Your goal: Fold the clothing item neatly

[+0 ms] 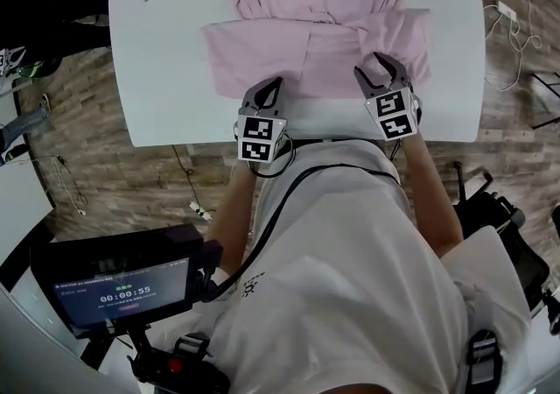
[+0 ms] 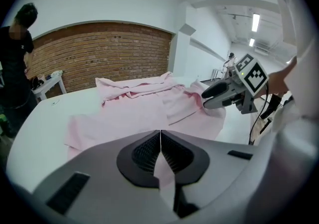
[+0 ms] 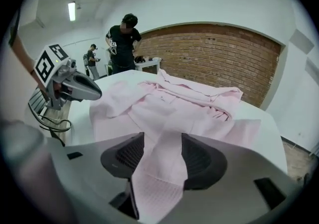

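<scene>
A pink garment point(image 1: 324, 42) lies partly folded on the white table point(image 1: 166, 77), its bunched part at the far side. My left gripper point(image 1: 271, 86) is at the garment's near edge, left of centre. In the left gripper view its jaws point(image 2: 160, 136) are shut, with a fold of the pink garment point(image 2: 129, 113) pinched between them. My right gripper point(image 1: 378, 68) is over the near right part of the cloth. Its jaws point(image 3: 162, 143) stand wide apart, and a strip of the garment point(image 3: 184, 103) lies loose between the pads. Each gripper shows in the other's view: the right gripper point(image 2: 212, 99) and the left gripper point(image 3: 94, 92).
A person in black point(image 3: 122, 44) stands beyond the table's far side near a small white table point(image 2: 50, 81) and a brick wall point(image 3: 224, 54). A screen on a stand point(image 1: 122, 287) is at my lower left. Cables point(image 1: 512, 24) lie on the wooden floor to the right.
</scene>
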`<control>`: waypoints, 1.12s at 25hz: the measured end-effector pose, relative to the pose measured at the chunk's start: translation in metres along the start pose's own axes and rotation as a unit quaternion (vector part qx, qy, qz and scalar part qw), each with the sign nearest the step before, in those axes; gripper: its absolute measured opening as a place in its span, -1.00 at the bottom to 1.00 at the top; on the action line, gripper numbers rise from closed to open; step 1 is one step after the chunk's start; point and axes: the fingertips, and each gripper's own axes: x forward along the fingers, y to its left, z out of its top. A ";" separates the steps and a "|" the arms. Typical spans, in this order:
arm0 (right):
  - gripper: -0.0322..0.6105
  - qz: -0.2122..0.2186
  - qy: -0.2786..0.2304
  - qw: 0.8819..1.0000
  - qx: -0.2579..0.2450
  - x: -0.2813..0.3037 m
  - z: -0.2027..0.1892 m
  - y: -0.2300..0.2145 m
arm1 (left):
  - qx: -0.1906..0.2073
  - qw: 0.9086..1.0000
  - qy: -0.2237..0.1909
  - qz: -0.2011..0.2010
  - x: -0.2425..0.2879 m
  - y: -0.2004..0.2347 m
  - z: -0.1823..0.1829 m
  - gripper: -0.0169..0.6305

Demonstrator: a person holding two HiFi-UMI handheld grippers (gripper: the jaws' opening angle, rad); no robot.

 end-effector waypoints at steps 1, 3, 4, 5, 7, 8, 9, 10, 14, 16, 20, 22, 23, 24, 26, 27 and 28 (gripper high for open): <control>-0.22 -0.013 0.005 1.000 -0.006 0.006 0.000 0.001 | 0.000 1.000 0.000 0.001 0.000 0.000 0.000 -0.94; -0.21 -0.058 0.032 0.997 -0.035 0.019 -0.006 -0.002 | 0.003 1.000 0.002 0.004 0.001 0.000 -0.001 -0.94; -0.23 -0.080 0.046 0.994 -0.050 0.025 -0.010 -0.005 | 0.007 1.000 0.002 0.004 0.001 -0.002 -0.001 -0.94; -0.65 -0.095 0.053 0.992 -0.056 0.026 -0.011 -0.008 | 0.011 1.000 0.002 0.003 0.002 -0.003 0.000 -0.94; -0.88 -0.096 0.047 0.993 -0.046 0.020 -0.008 -0.010 | 0.020 1.000 0.003 -0.002 0.003 -0.007 0.000 -0.94; -0.88 -0.091 0.041 0.994 -0.042 0.015 -0.005 -0.009 | 0.025 1.000 0.004 -0.004 0.004 -0.008 0.000 -0.94; -0.88 -0.088 0.035 0.995 -0.042 0.009 -0.002 -0.010 | 0.031 0.999 0.006 -0.007 0.004 -0.009 0.000 -0.94; -0.88 -0.086 0.029 0.995 -0.042 0.005 0.000 -0.010 | 0.035 0.999 0.009 -0.011 0.005 -0.010 -0.001 -0.94; -0.67 -0.097 0.013 0.995 -0.038 0.000 0.001 -0.012 | 0.038 0.999 0.011 -0.015 0.006 -0.013 -0.001 -0.94; -0.87 -0.110 0.000 0.994 -0.030 -0.002 0.004 -0.016 | 0.039 0.999 0.011 -0.012 0.005 -0.012 0.000 -0.94; -0.36 -0.062 0.031 0.998 -0.005 0.023 -0.004 -0.004 | 0.033 0.999 0.019 -0.016 0.018 0.009 -0.004 -0.94; -0.36 -0.063 0.067 0.996 -0.011 0.034 -0.021 -0.005 | 0.030 0.999 0.022 -0.020 0.023 0.013 -0.005 -0.93; -0.37 -0.069 0.080 0.994 -0.012 0.037 -0.027 -0.007 | 0.030 0.999 0.021 -0.021 0.024 0.013 -0.005 -0.94; -0.51 -0.076 0.083 0.994 -0.012 0.037 -0.030 -0.011 | 0.031 0.999 0.020 -0.022 0.024 0.012 -0.003 -0.94; -0.86 -0.080 0.073 0.994 -0.009 0.033 -0.026 -0.015 | 0.032 0.999 0.018 -0.023 0.023 0.011 -0.001 -0.94; -0.86 -0.076 0.064 0.995 -0.006 0.029 -0.020 -0.016 | 0.032 0.999 0.017 -0.022 0.023 0.011 0.000 -0.94; -0.86 -0.072 0.056 0.996 -0.004 0.024 -0.014 -0.016 | 0.032 0.999 0.016 -0.021 0.023 0.011 0.000 -0.94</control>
